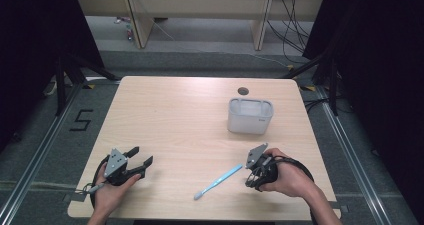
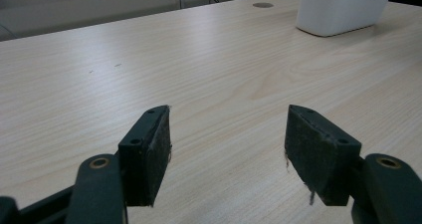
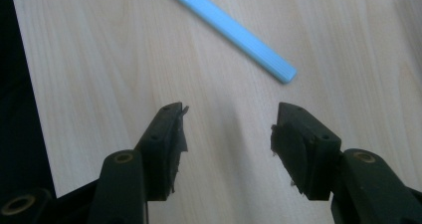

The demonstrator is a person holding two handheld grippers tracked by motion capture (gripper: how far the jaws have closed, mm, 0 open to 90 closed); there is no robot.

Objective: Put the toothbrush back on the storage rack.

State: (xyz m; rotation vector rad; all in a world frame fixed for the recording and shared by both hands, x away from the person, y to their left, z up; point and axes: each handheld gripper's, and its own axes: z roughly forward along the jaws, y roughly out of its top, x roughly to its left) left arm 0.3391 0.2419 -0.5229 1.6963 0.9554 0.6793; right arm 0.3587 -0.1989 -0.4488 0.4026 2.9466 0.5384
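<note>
Toothbrush (image 1: 218, 181) lies flat on the worktop (image 1: 175, 115), free of both tools. Right tool (image 3: 229, 129) hangs just beside its handle end, jaws wide and empty, likely lining up a grasp. Left tool (image 1: 137, 160) rests apart, also wide.

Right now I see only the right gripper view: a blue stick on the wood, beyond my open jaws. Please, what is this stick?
Observer: The high view shows a blue toothbrush; its brush head points to the near table edge.
Operator: Is there some container for it?
Observer: Yes, a white tub stands farther back on the table, apart from the toothbrush.
Operator: And where is the left gripper?
Observer: The left gripper sits at the near left of the table, jaws open, nothing between them.
</note>
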